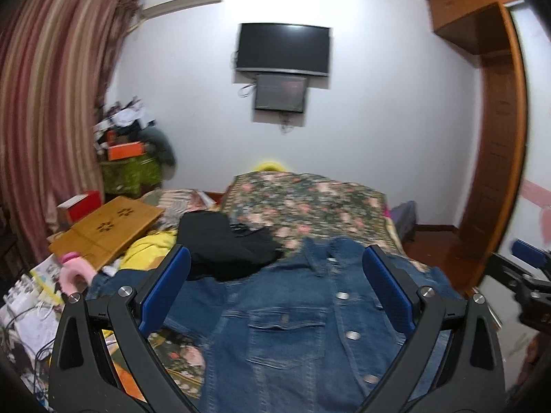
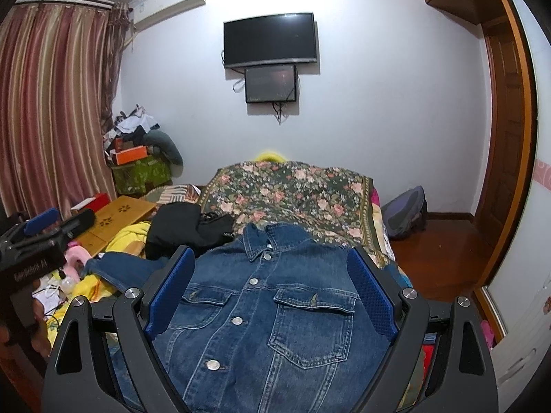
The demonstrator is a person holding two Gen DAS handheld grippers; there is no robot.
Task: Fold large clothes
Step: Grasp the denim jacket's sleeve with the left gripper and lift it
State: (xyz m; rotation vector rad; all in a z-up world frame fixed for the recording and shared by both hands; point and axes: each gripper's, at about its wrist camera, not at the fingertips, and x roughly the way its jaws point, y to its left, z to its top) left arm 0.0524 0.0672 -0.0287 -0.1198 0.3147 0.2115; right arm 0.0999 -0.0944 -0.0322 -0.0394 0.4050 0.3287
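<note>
From the left wrist camera, the left gripper (image 1: 275,285) stood nearest the lens, its blue-padded jaws spread wide and holding nothing. Beneath and beyond it a denim jacket (image 1: 292,327) lay front-up and buttoned on the floral bedspread (image 1: 310,203), collar toward the far wall. A black garment (image 1: 224,244) rested just left of the collar, a wooden lap tray (image 1: 106,230) farther left. The picture was blurred.

From the right wrist camera, the right gripper (image 2: 272,296) likewise hung over the jacket's chest with jaws apart and empty. The left gripper appeared at the left edge. A television (image 2: 270,41) hung on the far wall.
</note>
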